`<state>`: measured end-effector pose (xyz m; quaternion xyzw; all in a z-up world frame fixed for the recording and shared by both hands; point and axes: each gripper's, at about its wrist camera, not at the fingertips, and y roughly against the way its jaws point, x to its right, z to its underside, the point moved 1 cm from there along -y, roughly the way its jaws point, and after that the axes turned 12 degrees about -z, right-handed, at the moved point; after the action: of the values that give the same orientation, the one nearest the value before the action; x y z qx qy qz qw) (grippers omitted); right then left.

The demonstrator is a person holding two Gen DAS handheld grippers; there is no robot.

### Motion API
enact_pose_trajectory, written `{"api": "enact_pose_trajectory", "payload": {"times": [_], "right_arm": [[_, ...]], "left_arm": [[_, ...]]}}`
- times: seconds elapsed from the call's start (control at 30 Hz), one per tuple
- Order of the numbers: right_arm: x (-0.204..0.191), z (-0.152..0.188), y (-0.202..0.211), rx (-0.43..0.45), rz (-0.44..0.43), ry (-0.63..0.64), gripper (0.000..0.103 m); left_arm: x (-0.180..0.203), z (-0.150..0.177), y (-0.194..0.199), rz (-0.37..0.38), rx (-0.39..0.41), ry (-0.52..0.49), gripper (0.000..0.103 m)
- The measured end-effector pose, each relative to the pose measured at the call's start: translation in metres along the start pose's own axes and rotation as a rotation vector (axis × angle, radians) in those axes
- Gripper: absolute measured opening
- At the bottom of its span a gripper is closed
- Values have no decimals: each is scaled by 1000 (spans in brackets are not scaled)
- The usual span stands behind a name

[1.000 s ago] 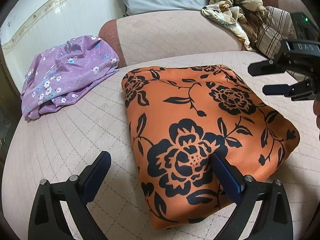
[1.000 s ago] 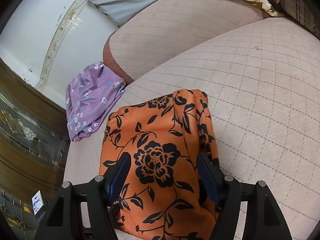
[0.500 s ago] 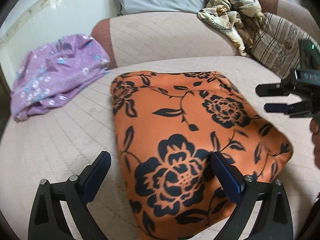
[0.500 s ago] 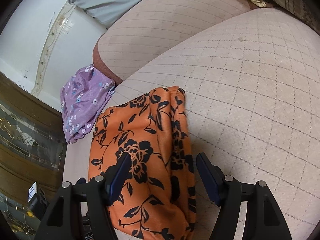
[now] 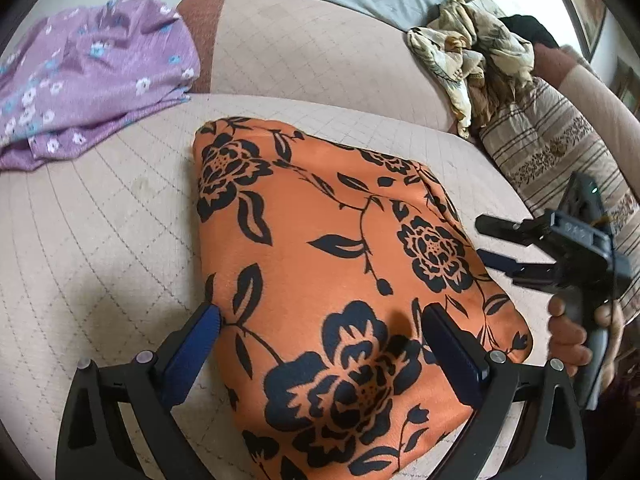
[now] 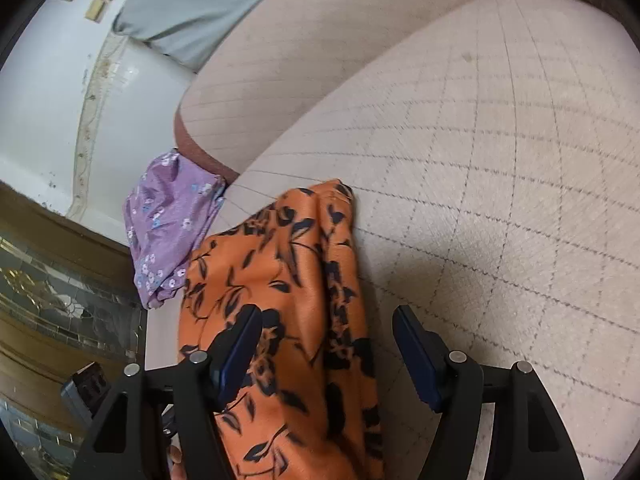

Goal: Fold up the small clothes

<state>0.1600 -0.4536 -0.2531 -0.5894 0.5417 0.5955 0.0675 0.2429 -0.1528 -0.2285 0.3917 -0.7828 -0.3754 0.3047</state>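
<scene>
A folded orange cloth with black flowers (image 5: 320, 272) lies on the beige quilted sofa seat (image 5: 92, 240). It also shows in the right wrist view (image 6: 288, 312). My left gripper (image 5: 320, 316) is open, its jaws straddling the cloth's near end just above it. My right gripper (image 6: 326, 320) is open over the cloth's right edge; in the left wrist view it (image 5: 486, 242) hovers beside that edge, held by a hand.
A folded purple floral cloth (image 5: 80, 80) lies at the seat's far left, also in the right wrist view (image 6: 172, 224). A crumpled beige patterned cloth (image 5: 472, 60) and a striped cushion (image 5: 560, 152) sit at the right. The sofa back (image 5: 312, 56) rises behind.
Both grippers have come down closer to the orange cloth. The right gripper has shifted toward the cloth's right edge. Neither has closed.
</scene>
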Motion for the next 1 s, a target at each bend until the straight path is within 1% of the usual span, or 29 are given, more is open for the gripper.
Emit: {"api": "enact_pose_trajectory", "payload": {"times": [0.17,0.23,0.3,0.33,0.37,0.4,0.43,0.47,0.5,0.53,0.57,0.6,0.7,0.83,0.9,1.0], "right_arm": [[14,6,-30,-70,-42,-48,73],[9,9,-35,-55,-57,-15,74],[4,14,-45,-86,-100,-17,74],[2,18,-50,-100,-126,-24,72],[-4,23,-56,-107,-123,0,71],[-12,27,-59,-103,-86,46,67],[-20,31,-61,-99,-40,93,62],[-25,33,-61,-94,-16,120,59],[-27,34,-60,-87,-14,123,49],[-32,35,-55,-65,-20,128,43],[-37,35,-52,-49,-21,141,41],[-40,36,-49,-40,-19,153,40],[-63,42,-40,-5,-1,227,37],[-96,51,-19,44,-33,296,36],[-106,58,-4,62,-64,304,36],[-114,67,10,67,-111,293,36]], "left_arm": [[-3,-1,-4,37,-5,11,100],[-7,-1,-5,68,0,34,100],[-12,-2,-5,98,8,69,100],[-15,-3,-5,115,14,94,97],[-17,-3,-5,119,18,107,86],[-19,-4,-5,109,24,117,69],[-22,-4,-5,92,26,120,62],[-26,-5,-4,90,26,126,54],[-28,-5,-4,98,28,137,51],[-31,-6,-2,103,33,152,43],[-31,-6,1,104,41,157,34],[-29,-7,6,94,58,146,29],[-20,-9,21,43,99,93,24],[-24,-11,46,48,133,96,23],[-24,-10,64,37,157,84,23],[-24,0,95,-3,214,49,23]]}}
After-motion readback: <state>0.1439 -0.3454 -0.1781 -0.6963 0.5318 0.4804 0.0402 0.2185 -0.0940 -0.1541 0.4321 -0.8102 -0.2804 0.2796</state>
